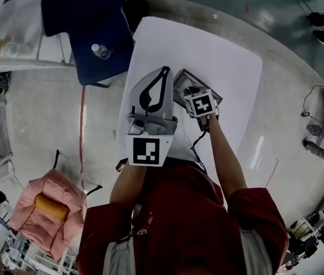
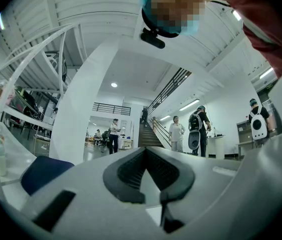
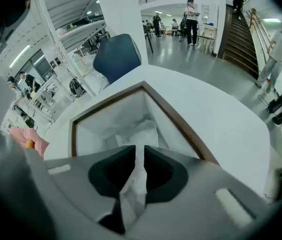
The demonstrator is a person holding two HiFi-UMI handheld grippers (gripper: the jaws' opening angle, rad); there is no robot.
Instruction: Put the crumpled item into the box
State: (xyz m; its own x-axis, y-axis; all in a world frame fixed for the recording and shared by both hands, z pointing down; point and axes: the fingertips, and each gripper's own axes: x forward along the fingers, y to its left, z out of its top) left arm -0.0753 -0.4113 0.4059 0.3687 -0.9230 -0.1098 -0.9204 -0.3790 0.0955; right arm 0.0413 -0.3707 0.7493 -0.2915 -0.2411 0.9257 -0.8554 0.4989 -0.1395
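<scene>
The right tool [image 3: 137,146] points down over the open box [image 3: 108,116] at the centre of the white worktop [image 3: 220,114]. Its jaws stand slightly apart, with the crumpled white item [image 3: 136,179] between them, hanging into the box. At left of centre, the left tool [image 1: 164,70] is closed and empty.

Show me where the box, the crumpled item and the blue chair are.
box [image 3: 185,133]: right gripper view, on its brown right-hand rim.
crumpled item [image 3: 138,179]: right gripper view, on the white part lying between the jaws.
blue chair [image 3: 116,56]: right gripper view, on the middle of its blue back.
</scene>
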